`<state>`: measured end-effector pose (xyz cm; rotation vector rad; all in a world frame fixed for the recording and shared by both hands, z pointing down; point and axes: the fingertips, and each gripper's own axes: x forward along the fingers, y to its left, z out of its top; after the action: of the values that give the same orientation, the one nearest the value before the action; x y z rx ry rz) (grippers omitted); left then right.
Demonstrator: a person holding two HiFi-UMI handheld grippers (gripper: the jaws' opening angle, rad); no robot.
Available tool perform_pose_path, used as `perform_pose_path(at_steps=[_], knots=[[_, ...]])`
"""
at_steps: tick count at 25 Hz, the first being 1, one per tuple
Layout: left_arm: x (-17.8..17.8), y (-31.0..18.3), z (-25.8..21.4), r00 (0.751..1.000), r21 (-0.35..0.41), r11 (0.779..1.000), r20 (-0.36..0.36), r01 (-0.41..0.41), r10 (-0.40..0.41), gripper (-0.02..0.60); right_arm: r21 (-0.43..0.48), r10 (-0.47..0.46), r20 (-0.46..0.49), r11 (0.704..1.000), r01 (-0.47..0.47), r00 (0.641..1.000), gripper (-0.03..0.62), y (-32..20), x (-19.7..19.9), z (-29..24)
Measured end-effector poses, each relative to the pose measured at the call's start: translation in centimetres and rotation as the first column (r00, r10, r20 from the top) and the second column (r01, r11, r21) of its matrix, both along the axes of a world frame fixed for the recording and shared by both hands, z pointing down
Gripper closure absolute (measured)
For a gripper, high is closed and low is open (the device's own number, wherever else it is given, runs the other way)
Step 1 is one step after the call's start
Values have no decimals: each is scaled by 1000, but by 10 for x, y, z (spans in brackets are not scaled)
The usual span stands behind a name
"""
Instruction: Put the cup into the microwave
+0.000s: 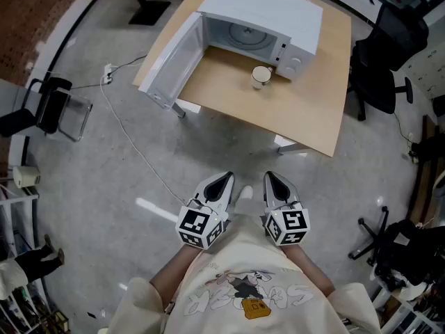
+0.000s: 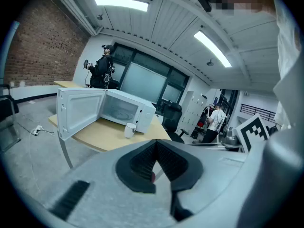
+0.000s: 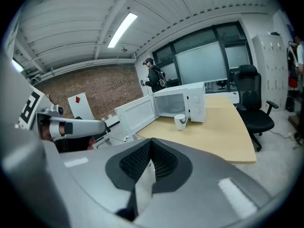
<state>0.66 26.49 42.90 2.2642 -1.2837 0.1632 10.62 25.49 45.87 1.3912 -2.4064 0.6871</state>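
A white cup (image 1: 261, 77) stands on the wooden table (image 1: 306, 113) just in front of the white microwave (image 1: 264, 19). The microwave's door (image 1: 174, 61) hangs wide open to the left and its cavity is empty. Both grippers are held close to the person's body, well short of the table and side by side over the floor. My left gripper (image 1: 227, 178) is shut with nothing in it, and so is my right gripper (image 1: 270, 177). The cup (image 2: 129, 129) and microwave (image 2: 121, 109) show far off in the left gripper view, and the cup (image 3: 180, 121) likewise in the right gripper view.
A black office chair (image 1: 381, 61) stands right of the table. A cable (image 1: 132, 145) runs across the grey floor from a socket strip at the left. Another chair (image 1: 52, 106) sits at the far left. People stand in the background (image 2: 102, 72).
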Motion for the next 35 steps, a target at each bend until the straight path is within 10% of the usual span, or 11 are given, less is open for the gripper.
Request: perform_pose_path(at_steps=[23, 35], knots=[[-61, -19, 6, 1000, -28, 999, -9, -26, 26, 577, 3, 101, 81, 995, -101, 992, 588, -30, -47, 1], [-52, -121, 29, 999, -71, 997, -28, -41, 39, 577, -38, 78, 67, 996, -75, 995, 588, -120, -40, 20]])
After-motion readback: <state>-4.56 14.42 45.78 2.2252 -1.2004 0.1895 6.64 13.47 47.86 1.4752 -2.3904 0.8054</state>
